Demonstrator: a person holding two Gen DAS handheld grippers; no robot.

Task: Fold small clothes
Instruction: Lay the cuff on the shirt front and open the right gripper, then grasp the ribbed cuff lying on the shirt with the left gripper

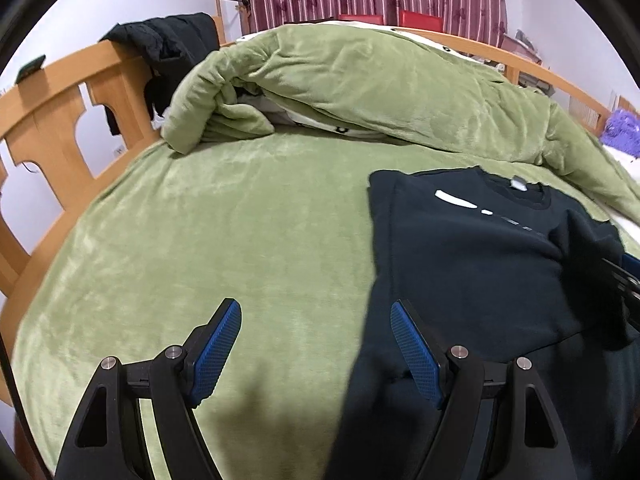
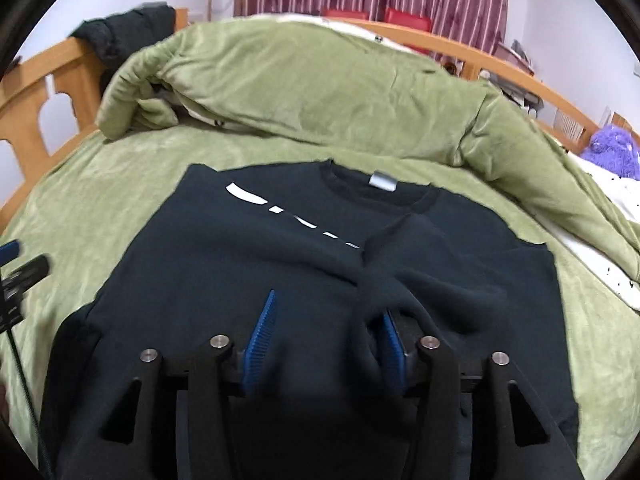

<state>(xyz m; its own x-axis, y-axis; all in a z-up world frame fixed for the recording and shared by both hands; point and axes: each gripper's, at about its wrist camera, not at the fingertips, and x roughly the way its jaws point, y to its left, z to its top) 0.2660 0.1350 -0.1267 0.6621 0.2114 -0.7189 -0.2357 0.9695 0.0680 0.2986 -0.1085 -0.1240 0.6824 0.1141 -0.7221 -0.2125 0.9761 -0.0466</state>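
Green plush blanket (image 2: 120, 216) covers the wooden bed (image 1: 52, 120), with a bunched green duvet (image 1: 360, 88) heaped behind. On the blanket lies the dark sweatshirt (image 2: 248, 264), chest up, neck label away from the camera, one sleeve (image 2: 404, 264) folded across its front. The right gripper (image 2: 328, 332) hovers over its lower part, fingers spread; cloth bunches against the right pad, though whether it is gripped I cannot tell. The left gripper (image 1: 316, 344) sits at the sweatshirt's edge, fingers wide apart, holding nothing.
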